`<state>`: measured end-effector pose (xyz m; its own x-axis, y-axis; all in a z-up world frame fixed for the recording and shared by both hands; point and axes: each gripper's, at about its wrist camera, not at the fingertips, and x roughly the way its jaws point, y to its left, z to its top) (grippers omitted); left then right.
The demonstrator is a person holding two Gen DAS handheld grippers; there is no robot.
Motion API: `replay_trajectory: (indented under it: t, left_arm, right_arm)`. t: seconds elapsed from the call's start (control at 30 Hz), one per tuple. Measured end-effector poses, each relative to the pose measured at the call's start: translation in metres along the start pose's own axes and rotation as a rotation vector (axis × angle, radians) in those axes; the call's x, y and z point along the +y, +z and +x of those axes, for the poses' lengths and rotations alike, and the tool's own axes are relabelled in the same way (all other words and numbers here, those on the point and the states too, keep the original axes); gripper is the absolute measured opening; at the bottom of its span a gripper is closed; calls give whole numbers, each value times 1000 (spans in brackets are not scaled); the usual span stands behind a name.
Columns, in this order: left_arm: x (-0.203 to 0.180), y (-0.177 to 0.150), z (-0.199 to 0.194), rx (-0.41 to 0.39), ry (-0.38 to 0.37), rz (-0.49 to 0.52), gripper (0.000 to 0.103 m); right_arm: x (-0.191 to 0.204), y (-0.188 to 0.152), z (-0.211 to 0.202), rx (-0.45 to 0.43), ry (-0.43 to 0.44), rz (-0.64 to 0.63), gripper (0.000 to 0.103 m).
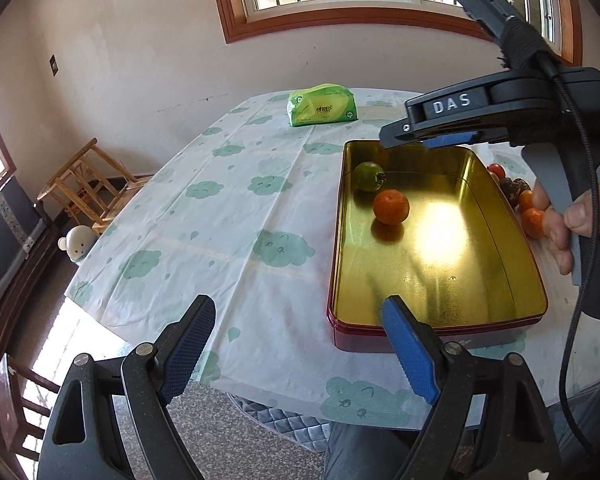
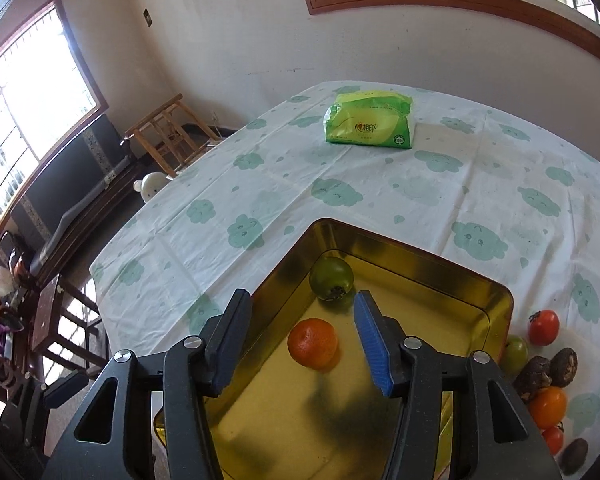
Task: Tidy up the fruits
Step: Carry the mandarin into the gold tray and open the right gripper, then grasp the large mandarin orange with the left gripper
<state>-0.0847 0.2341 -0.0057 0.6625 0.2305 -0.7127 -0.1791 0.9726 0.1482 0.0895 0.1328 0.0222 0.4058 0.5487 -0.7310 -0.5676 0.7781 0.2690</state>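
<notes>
Inside your gold tin [image 2: 496, 300]: one mandarin [image 2: 313, 343], one green tomato [image 2: 331, 278]. Beside it, loose fruit pile [image 2: 544, 376] remains. Right gripper [image 2: 300, 340] and left gripper [image 1: 300, 344]: jaws apart, empty.

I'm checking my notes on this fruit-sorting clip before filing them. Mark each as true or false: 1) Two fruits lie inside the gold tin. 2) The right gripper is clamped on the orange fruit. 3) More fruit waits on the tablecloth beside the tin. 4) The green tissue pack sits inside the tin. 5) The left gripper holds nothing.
1) True: an orange fruit and a green fruit lie in the gold tin.
2) False: the right gripper is open above the tin, its pads clear of the orange fruit.
3) True: a pile of fruit lies on the tablecloth beside the tin.
4) False: the tissue pack lies on the tablecloth beyond the tin.
5) True: the left gripper is open and empty.
</notes>
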Motion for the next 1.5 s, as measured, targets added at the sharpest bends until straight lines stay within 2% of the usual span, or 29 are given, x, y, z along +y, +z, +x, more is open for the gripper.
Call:
replay_trajectory:
  t: [0.13, 0.2, 0.33, 0.5, 0.67, 0.8, 0.9, 1.0, 1.17, 1.33, 1.5]
  left_arm:
    - [-3, 0, -3, -3, 1, 8, 83]
    - [-8, 1, -5, -3, -5, 18, 83]
    - [-21, 5, -12, -21, -24, 45, 83]
    - [-53, 14, -27, -47, -134, 107, 83]
    - [-95, 29, -38, -52, -274, 182, 80]
    - [-132, 48, -39, -33, -418, 248, 77]
    - [-159, 64, -29, -4, -485, 315, 77]
    - [-187, 76, -13, 35, -484, 383, 73]
    - [-219, 88, 23, 116, -496, 457, 65]
    - [-242, 90, 59, 188, -498, 523, 54]
    - [-251, 90, 83, 249, -524, 567, 53]
  right_arm:
    - [-25, -22, -47, -85, -23, 17, 55]
    - [-41, -40, -73, -121, -83, 3, 55]
    - [-86, -82, -122, -167, -260, -4, 56]
    - [-167, -137, -162, -123, -541, 61, 56]
    - [-236, -185, -192, -81, -695, 138, 56]
    - [-277, -210, -205, -83, -683, 242, 56]
    - [-294, -222, -211, -107, -638, 314, 56]
    - [-305, -230, -209, -107, -579, 377, 56]
    - [-322, -240, -221, -162, -484, 491, 56]
    - [-321, -238, -218, -164, -466, 488, 60]
    - [-325, -239, -220, -176, -444, 498, 62]
